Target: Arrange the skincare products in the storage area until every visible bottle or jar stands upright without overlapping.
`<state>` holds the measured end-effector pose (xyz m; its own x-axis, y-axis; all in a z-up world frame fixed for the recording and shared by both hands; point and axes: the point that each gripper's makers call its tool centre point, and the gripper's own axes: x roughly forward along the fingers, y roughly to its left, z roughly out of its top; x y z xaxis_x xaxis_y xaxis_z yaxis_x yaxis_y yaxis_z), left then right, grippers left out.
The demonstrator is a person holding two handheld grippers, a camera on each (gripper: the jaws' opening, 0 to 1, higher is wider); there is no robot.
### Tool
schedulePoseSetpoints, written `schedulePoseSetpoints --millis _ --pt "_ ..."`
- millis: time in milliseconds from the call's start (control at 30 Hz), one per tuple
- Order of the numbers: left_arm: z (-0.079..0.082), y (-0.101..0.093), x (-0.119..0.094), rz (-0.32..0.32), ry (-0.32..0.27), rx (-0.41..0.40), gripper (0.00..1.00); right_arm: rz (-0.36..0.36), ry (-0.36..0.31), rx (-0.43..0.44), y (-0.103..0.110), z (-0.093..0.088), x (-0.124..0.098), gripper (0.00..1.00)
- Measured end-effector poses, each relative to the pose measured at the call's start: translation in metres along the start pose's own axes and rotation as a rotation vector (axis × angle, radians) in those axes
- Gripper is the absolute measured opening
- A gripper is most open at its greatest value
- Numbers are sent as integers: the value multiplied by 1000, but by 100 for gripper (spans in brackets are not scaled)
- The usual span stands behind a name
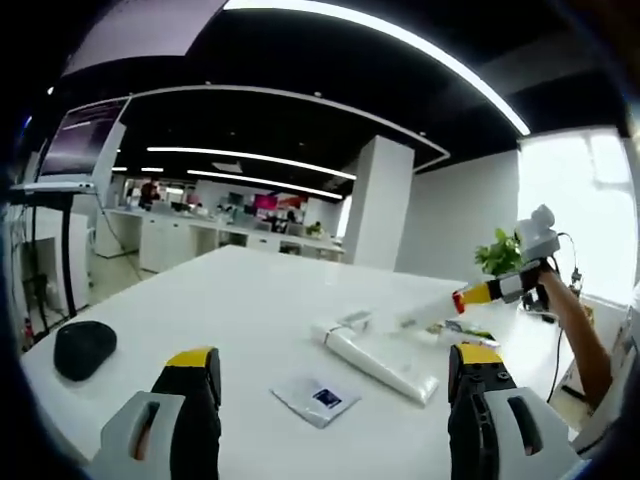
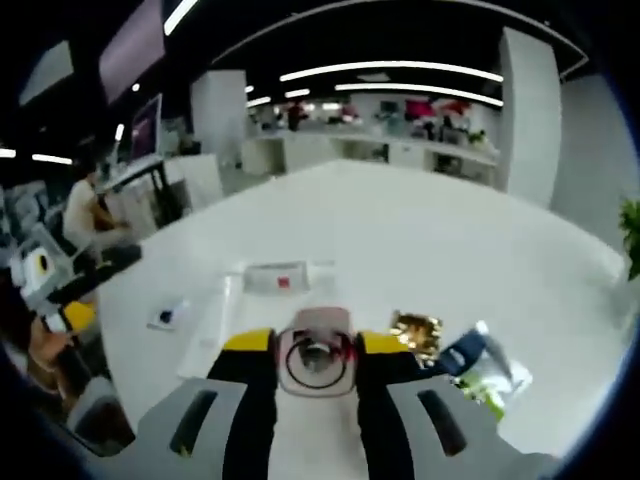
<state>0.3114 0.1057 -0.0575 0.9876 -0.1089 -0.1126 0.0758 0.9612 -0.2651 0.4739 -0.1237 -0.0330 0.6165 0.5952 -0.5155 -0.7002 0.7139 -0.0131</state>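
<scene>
In the right gripper view my right gripper (image 2: 318,345) is shut on a small pale jar (image 2: 318,358) with a round cap, seen end-on between the yellow-tipped jaws. Beyond it a small box with a red label (image 2: 275,278) lies on the white table (image 2: 420,240), beside a long white tube (image 2: 213,322). In the left gripper view my left gripper (image 1: 335,357) is wide open above the table, nothing between its jaws. The white tube (image 1: 378,360) and the small box (image 1: 352,322) lie ahead of it. The right gripper (image 1: 478,294) comes in from the right, low over the table.
A flat sachet (image 1: 318,398) lies near the left gripper's jaws, and a black mouse (image 1: 82,348) sits at the table's left edge. A gold foil item (image 2: 418,330) and blue and green packets (image 2: 482,365) lie right of the held jar. A person (image 2: 85,215) sits beyond the table.
</scene>
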Motion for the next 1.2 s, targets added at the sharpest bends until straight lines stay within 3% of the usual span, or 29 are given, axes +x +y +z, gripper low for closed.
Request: schedulePoseSetpoints --millis 267,533,867,1200 --pt "0 0 -1 2 1 2 97 67 49 1 -14 28 12 28" --pt "-3 5 -2 19 -4 -21 97 73 63 -78 -12 53 28 28" --pt "-3 4 -3 18 -4 -20 97 99 80 -76 -15 74 49 28" --pt "-3 -3 0 3 2 -12 97 102 -13 -52 -19 92 69 28"
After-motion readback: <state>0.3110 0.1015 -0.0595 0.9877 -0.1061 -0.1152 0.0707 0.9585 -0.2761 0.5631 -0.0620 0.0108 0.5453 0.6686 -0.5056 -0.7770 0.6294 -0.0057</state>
